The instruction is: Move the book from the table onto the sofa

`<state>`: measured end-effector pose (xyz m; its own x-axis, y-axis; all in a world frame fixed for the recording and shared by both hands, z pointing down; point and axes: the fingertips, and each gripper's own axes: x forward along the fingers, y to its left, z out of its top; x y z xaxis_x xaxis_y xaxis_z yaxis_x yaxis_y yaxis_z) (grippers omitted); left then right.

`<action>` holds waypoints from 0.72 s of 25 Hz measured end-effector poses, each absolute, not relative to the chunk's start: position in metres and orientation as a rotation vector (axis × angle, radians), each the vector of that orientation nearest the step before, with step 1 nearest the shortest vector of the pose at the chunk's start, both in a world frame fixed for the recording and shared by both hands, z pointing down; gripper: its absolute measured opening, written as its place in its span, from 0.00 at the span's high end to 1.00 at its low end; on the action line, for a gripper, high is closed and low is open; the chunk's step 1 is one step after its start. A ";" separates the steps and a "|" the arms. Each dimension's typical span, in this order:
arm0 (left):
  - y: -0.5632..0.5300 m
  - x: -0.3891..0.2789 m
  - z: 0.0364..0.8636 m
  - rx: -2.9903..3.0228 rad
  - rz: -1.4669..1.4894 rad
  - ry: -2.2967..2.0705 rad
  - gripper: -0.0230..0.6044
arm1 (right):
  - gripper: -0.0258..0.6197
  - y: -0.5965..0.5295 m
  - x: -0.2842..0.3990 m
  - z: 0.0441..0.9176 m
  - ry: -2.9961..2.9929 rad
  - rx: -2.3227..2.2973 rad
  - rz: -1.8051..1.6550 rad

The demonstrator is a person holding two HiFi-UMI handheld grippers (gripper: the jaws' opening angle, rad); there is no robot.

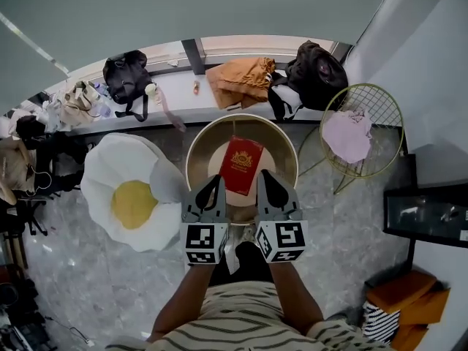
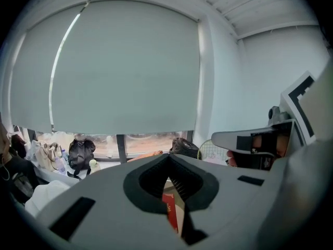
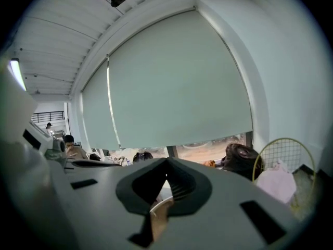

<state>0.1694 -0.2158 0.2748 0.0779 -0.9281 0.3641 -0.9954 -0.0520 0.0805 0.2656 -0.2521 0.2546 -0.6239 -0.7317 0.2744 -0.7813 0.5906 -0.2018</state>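
Holding the left gripper (image 1: 216, 182) and the right gripper (image 1: 265, 176) side by side over the 6 o'clock rim of the round gold table (image 1: 199, 143), both aimed toward 12 o'clock and tipped a little downward. Keeping each pair of jaws pressed fully together, with nothing pinched in either, as read straight from the left gripper view and the right gripper view.

Flanking the red book (image 1: 241, 164): left tips just beside its 7 o'clock corner, right tips just beside its 4 o'clock edge. Cannot tell from above whether either touches it. Lying flat near the middle of the table, cover up, long side running roughly 12 to 6 with a slight lean. Glimpsed also as a red sliver through the slit of the left jaws.

Probably squaring up on both sides to take a wide, flat thing by two edges rather than by one narrow pinch. Must open before any grasp; as held, fit only for nudging. Worth watching for a slide across the smooth top toward the 12 o'clock rim.

Waiting at 9 o'clock of the table, just beside it: the egg-shaped sofa (image 1: 131, 196), white with a yellow centre, taken for the goal on the task's word alone. Carrying no book yet.

Standing at 3 o'clock: a wire chair (image 1: 380, 108) draped with a pink cloth (image 1: 348, 134).
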 end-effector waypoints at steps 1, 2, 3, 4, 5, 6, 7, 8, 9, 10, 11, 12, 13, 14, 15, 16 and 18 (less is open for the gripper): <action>-0.218 0.167 0.282 2.051 0.311 -1.905 0.96 | 0.96 -0.253 0.263 0.262 -2.641 1.273 0.467; -0.221 0.165 0.288 2.051 0.314 -1.891 0.96 | 0.96 -0.253 0.260 0.270 -2.627 1.273 0.477; -0.223 0.163 0.295 2.051 0.317 -1.878 0.96 | 0.96 -0.253 0.258 0.278 -2.611 1.274 0.488; -0.225 0.160 0.301 2.049 0.321 -1.868 0.96 | 0.96 -0.253 0.255 0.286 -2.595 1.274 0.502; -0.227 0.157 0.308 2.043 0.326 -1.861 0.96 | 0.96 -0.253 0.253 0.296 -2.579 1.275 0.519; -0.228 0.153 0.315 2.034 0.331 -1.856 0.96 | 0.96 -0.253 0.250 0.305 -2.562 1.276 0.537; -0.230 0.150 0.324 2.025 0.337 -1.848 0.96 | 0.96 -0.254 0.248 0.315 -2.545 1.279 0.552; -0.231 0.148 0.333 2.019 0.341 -1.835 0.96 | 0.96 -0.255 0.246 0.325 -2.527 1.283 0.566; -0.233 0.146 0.342 2.015 0.345 -1.818 0.96 | 0.96 -0.257 0.245 0.335 -2.509 1.289 0.578; -0.234 0.144 0.351 2.013 0.349 -1.803 0.96 | 0.96 -0.259 0.243 0.344 -2.492 1.294 0.592; -0.236 0.142 0.360 2.012 0.353 -1.791 0.96 | 0.96 -0.261 0.242 0.353 -2.477 1.299 0.605; -0.238 0.140 0.369 2.013 0.359 -1.781 0.96 | 0.96 -0.264 0.240 0.362 -2.465 1.303 0.615; -0.240 0.138 0.378 2.016 0.368 -1.769 0.96 | 0.96 -0.266 0.238 0.369 -2.454 1.309 0.625; -0.241 0.137 0.387 2.018 0.378 -1.754 0.95 | 0.96 -0.269 0.237 0.377 -2.444 1.315 0.637; -0.242 0.137 0.396 2.019 0.385 -1.738 0.96 | 0.96 -0.271 0.235 0.384 -2.435 1.322 0.649; -0.243 0.137 0.404 2.018 0.390 -1.723 0.96 | 0.96 -0.273 0.233 0.391 -2.426 1.329 0.662; -0.243 0.135 0.420 2.010 0.395 -1.700 0.96 | 0.96 -0.275 0.229 0.406 -2.404 1.340 0.688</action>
<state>0.1346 -0.2431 0.4197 0.1888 -0.8418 0.5058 -0.9785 -0.1176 0.1695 0.2290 -0.2750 0.4060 -0.5180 -0.7097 0.4775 -0.8549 0.4491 -0.2598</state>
